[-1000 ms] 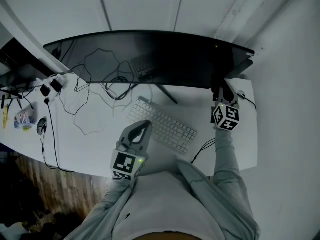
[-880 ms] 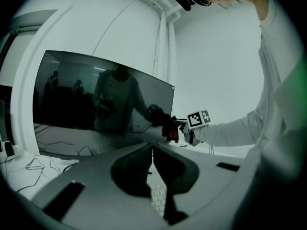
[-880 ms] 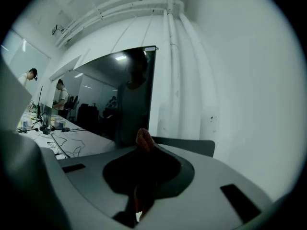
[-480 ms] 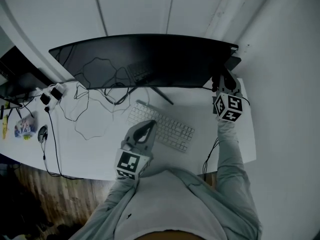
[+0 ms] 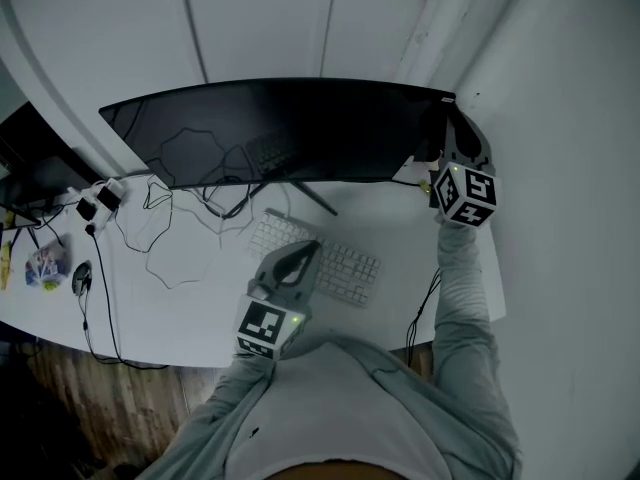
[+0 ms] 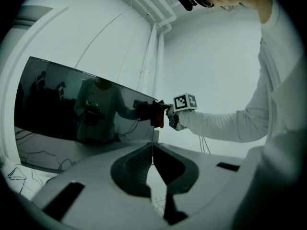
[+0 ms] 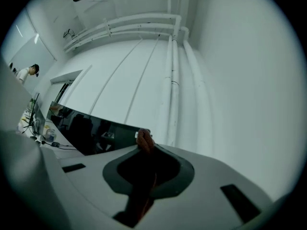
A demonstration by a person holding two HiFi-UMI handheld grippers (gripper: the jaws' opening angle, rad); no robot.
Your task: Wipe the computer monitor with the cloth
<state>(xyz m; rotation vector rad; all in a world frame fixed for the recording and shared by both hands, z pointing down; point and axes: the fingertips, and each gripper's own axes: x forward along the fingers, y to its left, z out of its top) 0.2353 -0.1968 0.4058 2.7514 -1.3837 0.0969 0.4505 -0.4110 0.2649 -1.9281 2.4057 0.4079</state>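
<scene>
At the far right end of the monitor, I am holding the right gripper up with its jaws pinching the reddish cloth. The cloth is sitting right at the screen's right edge, though I cannot tell whether it is touching the glass. Nearer me, I am hovering the left gripper over the white keyboard on the bench, its jaws pressed together on nothing. Loose cables are lying to the left.
</scene>
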